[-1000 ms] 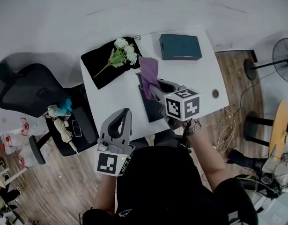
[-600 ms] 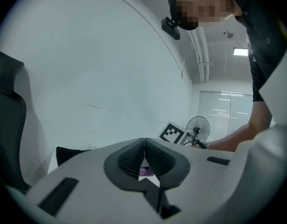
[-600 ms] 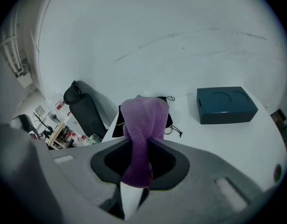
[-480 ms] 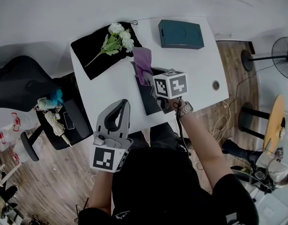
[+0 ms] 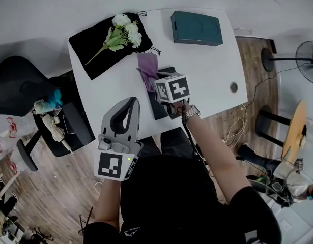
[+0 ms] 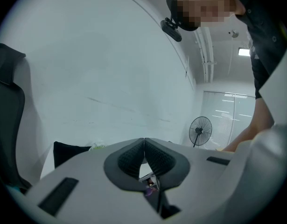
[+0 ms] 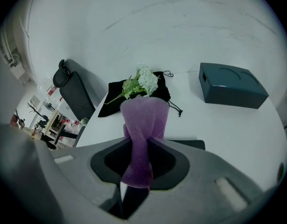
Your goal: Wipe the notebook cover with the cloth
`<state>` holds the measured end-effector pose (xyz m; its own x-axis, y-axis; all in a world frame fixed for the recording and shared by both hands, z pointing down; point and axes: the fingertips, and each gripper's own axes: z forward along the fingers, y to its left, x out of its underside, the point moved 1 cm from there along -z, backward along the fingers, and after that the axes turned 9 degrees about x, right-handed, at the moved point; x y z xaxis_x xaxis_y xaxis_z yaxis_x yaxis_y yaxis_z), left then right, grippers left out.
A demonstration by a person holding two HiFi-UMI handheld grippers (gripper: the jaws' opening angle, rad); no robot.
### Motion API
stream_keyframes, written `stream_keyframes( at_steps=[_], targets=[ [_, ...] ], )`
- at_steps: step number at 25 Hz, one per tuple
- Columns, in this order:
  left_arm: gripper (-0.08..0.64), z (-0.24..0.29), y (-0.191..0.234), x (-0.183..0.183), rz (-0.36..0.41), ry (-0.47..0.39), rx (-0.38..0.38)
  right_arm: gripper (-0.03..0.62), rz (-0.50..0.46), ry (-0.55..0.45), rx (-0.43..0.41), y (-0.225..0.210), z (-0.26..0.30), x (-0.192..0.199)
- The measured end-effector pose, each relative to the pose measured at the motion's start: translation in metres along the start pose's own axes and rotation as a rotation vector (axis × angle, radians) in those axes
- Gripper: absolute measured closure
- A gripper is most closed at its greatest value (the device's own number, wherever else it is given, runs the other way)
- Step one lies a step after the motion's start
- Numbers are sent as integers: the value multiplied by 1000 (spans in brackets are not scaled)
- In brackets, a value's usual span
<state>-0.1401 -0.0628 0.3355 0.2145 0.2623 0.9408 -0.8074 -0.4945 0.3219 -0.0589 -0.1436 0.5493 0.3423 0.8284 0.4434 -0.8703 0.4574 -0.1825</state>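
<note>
A dark notebook (image 5: 159, 109) lies on the white table (image 5: 207, 70), largely covered by my right gripper (image 5: 153, 81). That gripper is shut on a purple cloth (image 5: 147, 66), which sticks out past the jaws over the notebook's far end. In the right gripper view the cloth (image 7: 144, 120) stands bunched between the pads, my right gripper (image 7: 141, 146) clamps it, and a strip of notebook (image 7: 190, 144) shows behind. My left gripper (image 5: 129, 104) hovers at the table's near edge, left of the notebook. In its own view my left gripper (image 6: 143, 146) has its jaws together, holding nothing.
A teal box (image 5: 195, 28) sits at the table's far side. A black fabric bag (image 5: 92, 55) with white flowers (image 5: 124, 28) lies at the far left corner. A cable hole (image 5: 233, 87) is near the right edge. An office chair (image 5: 24, 95) and a fan (image 5: 306, 60) stand on the floor.
My right gripper has drawn the purple cloth leftward and nearer to me across the notebook. The left gripper has stayed shut by the table's near edge.
</note>
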Motion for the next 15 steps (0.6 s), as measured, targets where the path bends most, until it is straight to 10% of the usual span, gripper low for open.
stream_keyframes(
  at_steps=[15],
  targets=[
    [554, 3, 8, 1, -6, 4, -13, 495, -11, 73, 4, 2, 31, 21]
  ],
)
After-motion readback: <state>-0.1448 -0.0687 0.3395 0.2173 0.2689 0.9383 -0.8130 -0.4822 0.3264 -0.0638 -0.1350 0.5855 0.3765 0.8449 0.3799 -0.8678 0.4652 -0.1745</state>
